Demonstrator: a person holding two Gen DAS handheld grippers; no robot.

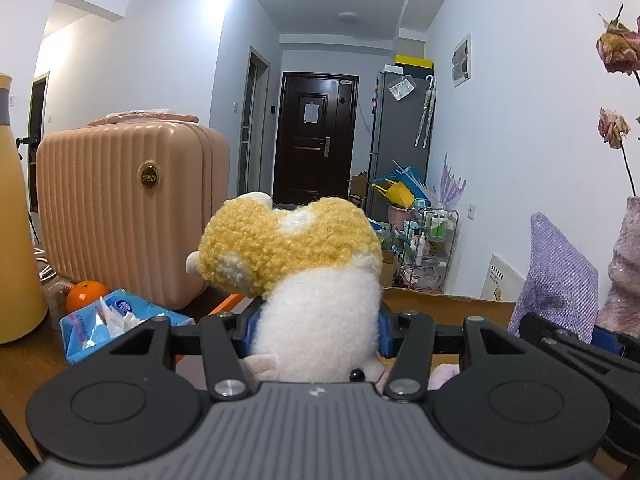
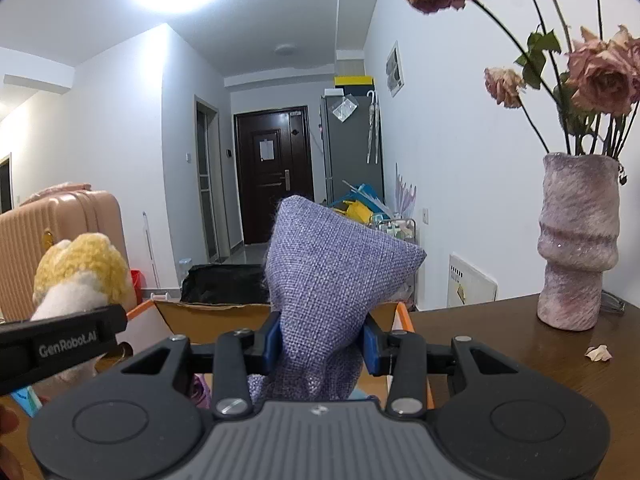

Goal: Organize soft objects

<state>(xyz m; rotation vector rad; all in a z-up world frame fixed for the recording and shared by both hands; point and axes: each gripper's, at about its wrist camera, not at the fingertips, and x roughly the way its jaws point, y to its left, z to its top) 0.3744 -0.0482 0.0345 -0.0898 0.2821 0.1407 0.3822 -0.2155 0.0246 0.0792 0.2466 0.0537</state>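
A yellow and white plush toy [image 1: 304, 264] fills the middle of the left wrist view, and my left gripper [image 1: 318, 330] is shut on its white body. The same toy [image 2: 84, 276] shows at the left of the right wrist view. My right gripper [image 2: 320, 340] is shut on a purple woven fabric bag [image 2: 336, 276], which stands up between its blue pads. That bag [image 1: 560, 280] also appears at the right of the left wrist view. Both are held just above an open cardboard box [image 2: 208, 316] with orange flaps.
A pink suitcase [image 1: 120, 208] stands at the left, with an orange [image 1: 85, 294] and a blue tissue pack [image 1: 112, 324] before it. A yellow bottle [image 1: 16, 240] is at far left. A vase of dried roses [image 2: 576, 244] stands on the brown table [image 2: 520, 344] at the right.
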